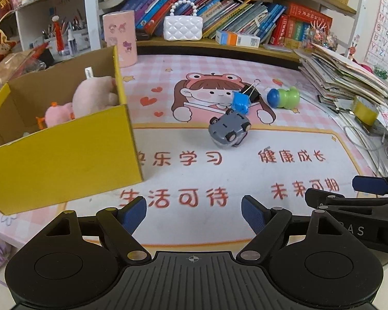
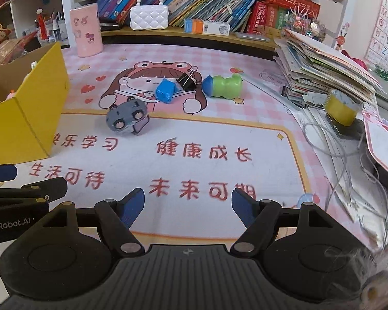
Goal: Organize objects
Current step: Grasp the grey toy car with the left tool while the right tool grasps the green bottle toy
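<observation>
Here we have both claws hanging released over the near part of the bench mat, nothing between the pads: the left claw and the right claw sit side by side, close together. The yellow box stands open at the left, its near corner jutting toward the left claw, with pink plush toys inside. Mid-mat, a grey toy car lies tipped over, wheels showing. Just behind it we see a small blue toy touching a black binder clip, and a green-and-blue toy on its side to the right. The mat between the claws and the car is open. Along the right edge a stack of books and papers, a yellow tape roll and loose cables crowd in.
</observation>
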{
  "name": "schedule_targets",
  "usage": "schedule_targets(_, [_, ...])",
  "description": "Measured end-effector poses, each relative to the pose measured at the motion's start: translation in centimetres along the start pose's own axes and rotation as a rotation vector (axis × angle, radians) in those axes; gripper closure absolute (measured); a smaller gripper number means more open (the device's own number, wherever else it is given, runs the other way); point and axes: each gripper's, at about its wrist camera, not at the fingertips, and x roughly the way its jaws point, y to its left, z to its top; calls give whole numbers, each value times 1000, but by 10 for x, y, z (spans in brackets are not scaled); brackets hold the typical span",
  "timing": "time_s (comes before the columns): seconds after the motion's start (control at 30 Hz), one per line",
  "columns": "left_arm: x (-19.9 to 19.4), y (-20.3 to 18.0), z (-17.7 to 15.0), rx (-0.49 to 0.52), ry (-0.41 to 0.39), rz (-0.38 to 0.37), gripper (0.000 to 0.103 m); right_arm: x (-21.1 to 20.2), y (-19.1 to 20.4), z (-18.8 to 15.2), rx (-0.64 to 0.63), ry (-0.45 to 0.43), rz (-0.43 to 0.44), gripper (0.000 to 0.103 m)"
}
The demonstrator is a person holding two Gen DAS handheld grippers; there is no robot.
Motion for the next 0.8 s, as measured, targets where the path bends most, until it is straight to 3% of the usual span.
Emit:
schedule_targets(0.7, [64,-53,66,-67,-28,71,21,57,-85,71,80,-87,23,29])
schedule_targets(0.8, [82,-57,76,-79,5,63,11,69,-94,85,82,-117,19,17])
